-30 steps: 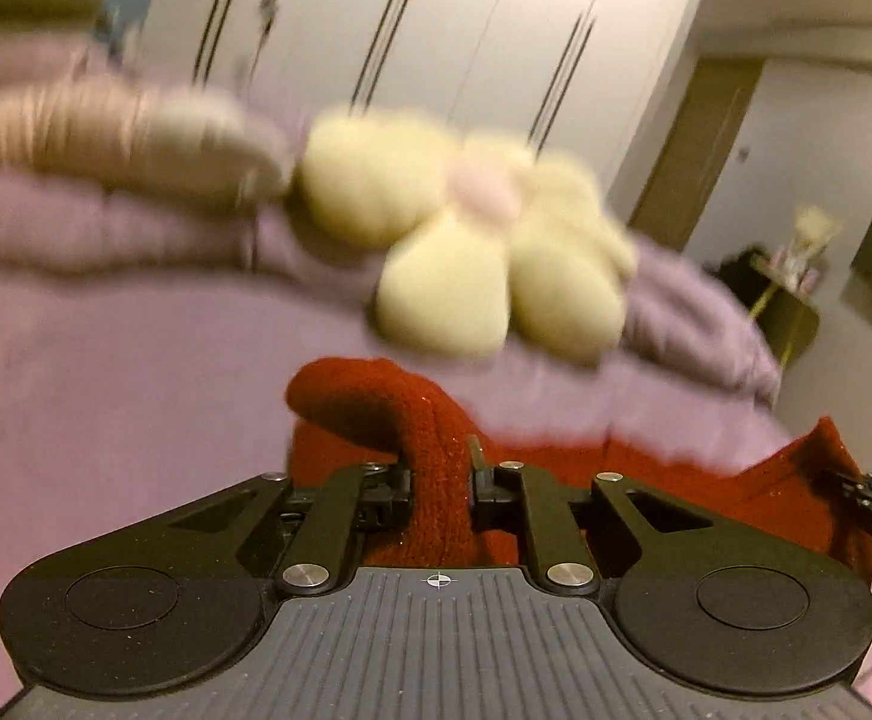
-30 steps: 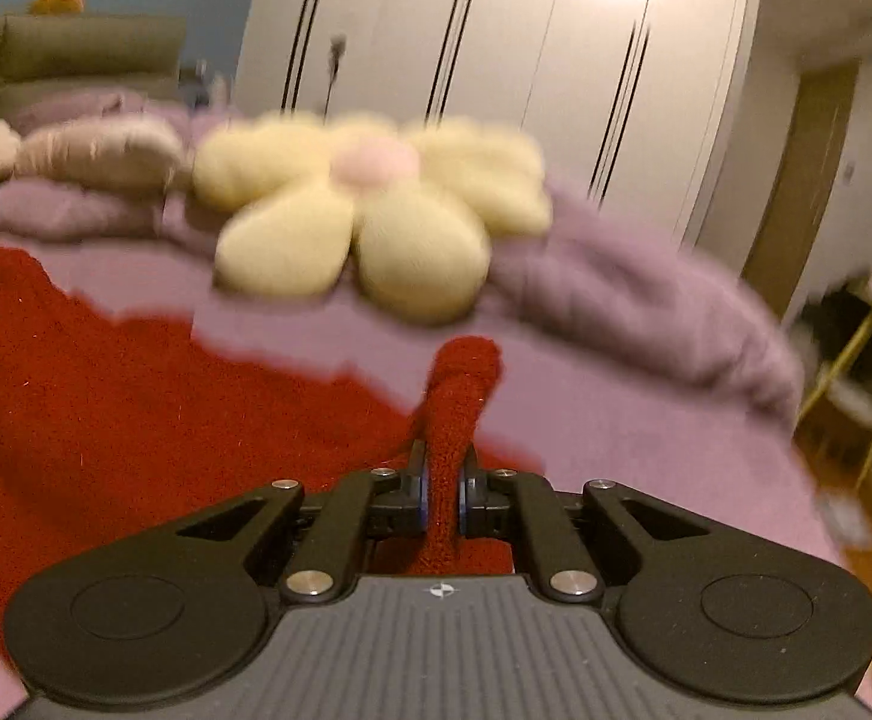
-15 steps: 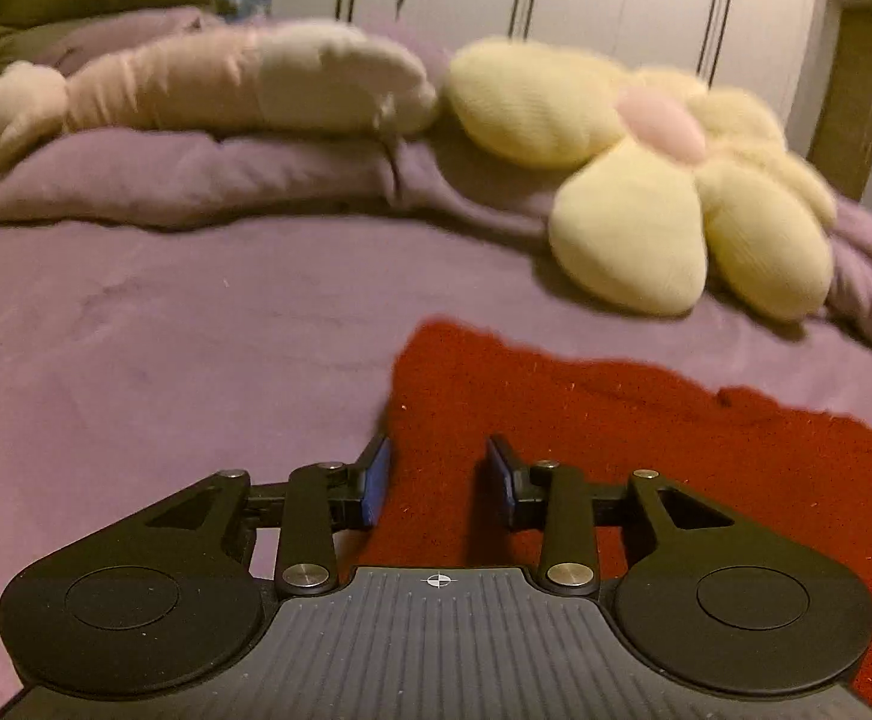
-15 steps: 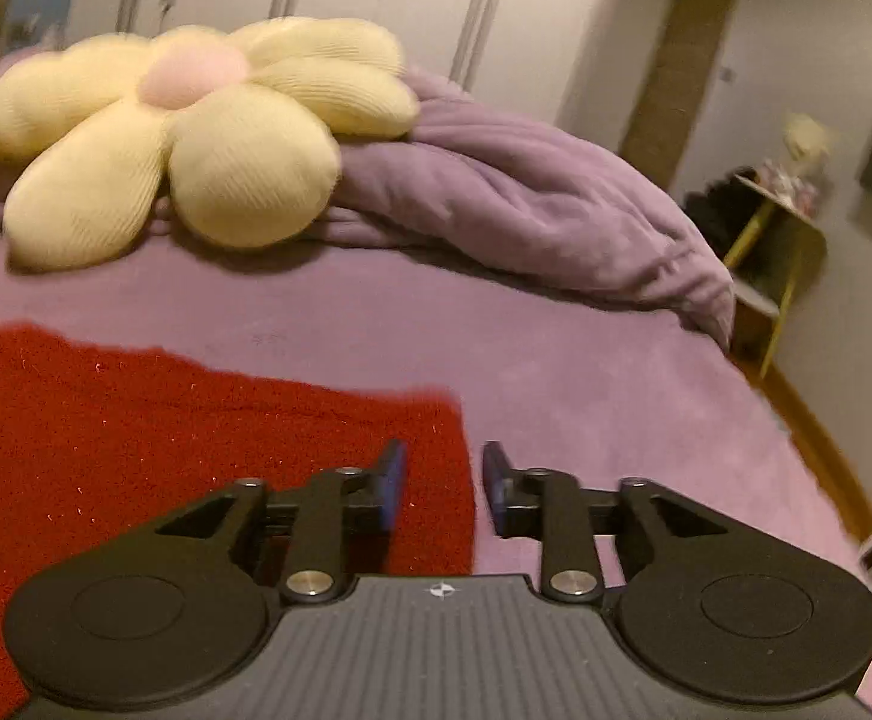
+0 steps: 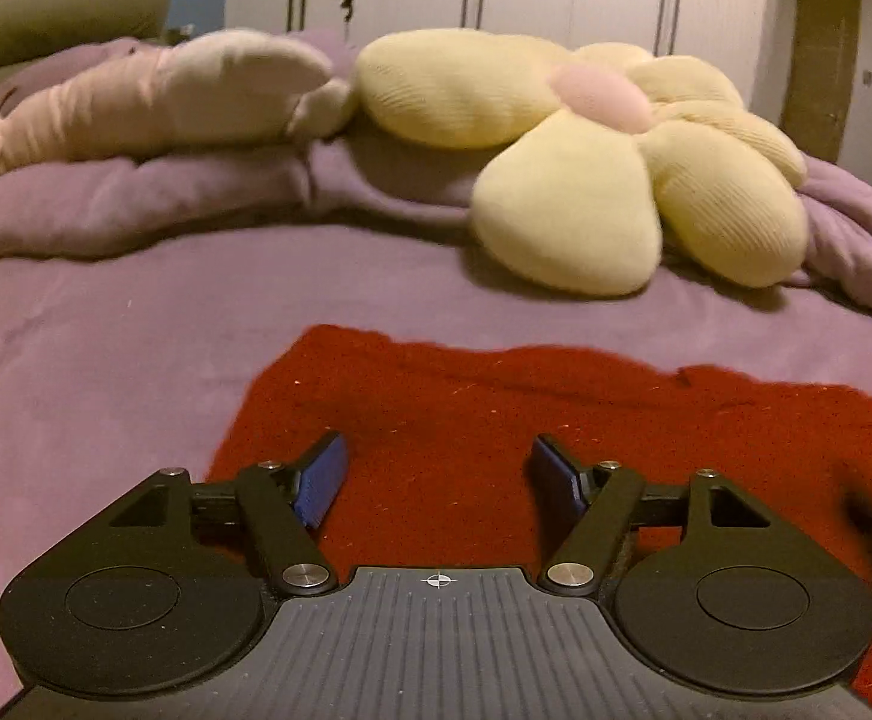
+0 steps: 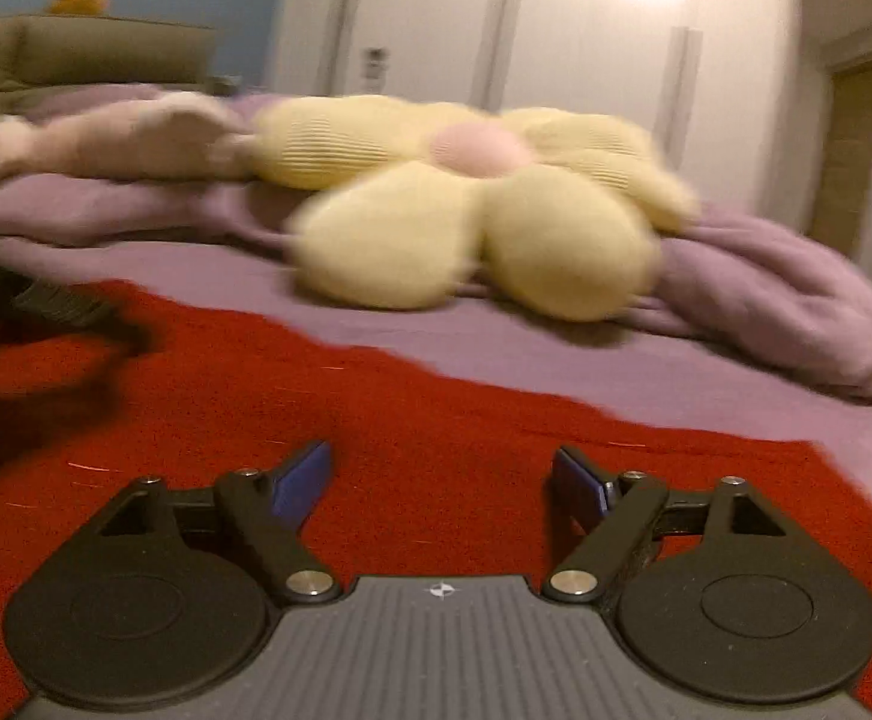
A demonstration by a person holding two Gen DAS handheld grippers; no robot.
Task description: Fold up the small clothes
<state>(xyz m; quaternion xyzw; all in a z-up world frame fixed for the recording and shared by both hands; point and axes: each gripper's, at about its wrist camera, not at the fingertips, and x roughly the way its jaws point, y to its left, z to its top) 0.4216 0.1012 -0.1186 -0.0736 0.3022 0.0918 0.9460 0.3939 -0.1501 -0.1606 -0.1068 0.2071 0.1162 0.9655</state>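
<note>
Red garment (image 5: 496,420) lies flat, seemingly under both grippers' (image 5: 436,474) (image 6: 442,474) wide-spread, empty jaws.

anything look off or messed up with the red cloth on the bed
Nothing stands out. The red cloth lies flat on the purple bedspread, its far edge slightly wavy. Both the left gripper and right gripper are open above it.
</note>
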